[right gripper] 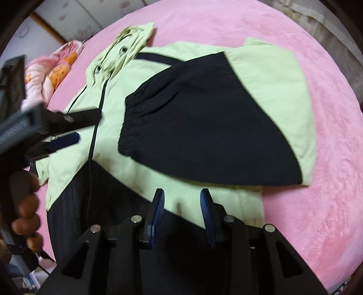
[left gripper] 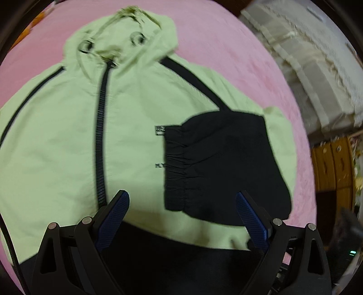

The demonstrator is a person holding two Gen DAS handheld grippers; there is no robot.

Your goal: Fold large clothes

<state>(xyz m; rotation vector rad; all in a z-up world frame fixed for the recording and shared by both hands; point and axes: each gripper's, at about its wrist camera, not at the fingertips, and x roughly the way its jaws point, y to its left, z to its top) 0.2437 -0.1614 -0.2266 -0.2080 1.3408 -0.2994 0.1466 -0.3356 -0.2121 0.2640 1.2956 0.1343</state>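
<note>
Covering the bed, a pink blanket [left gripper: 238, 59] bears the jacket [left gripper: 68, 136]; both claws hang open, empty, wooden cabinet [left gripper: 333, 163] beyond.

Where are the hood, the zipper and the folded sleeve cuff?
hood [left gripper: 127, 38]: left wrist view, middle of the green hood.
zipper [left gripper: 101, 136]: left wrist view, midway down the dark zip.
cuff [right gripper: 131, 127]: right wrist view, gathered edge of the black sleeve.

Pink bedspread [left gripper: 226, 45], wooden cabinet [left gripper: 333, 165] beside, pale patterned wall [right gripper: 74, 20].

Jacket [left gripper: 68, 140] flat on bed [left gripper: 226, 56], sleeve [left gripper: 222, 163] folded over its front, hood [left gripper: 127, 38] at far end.
</note>
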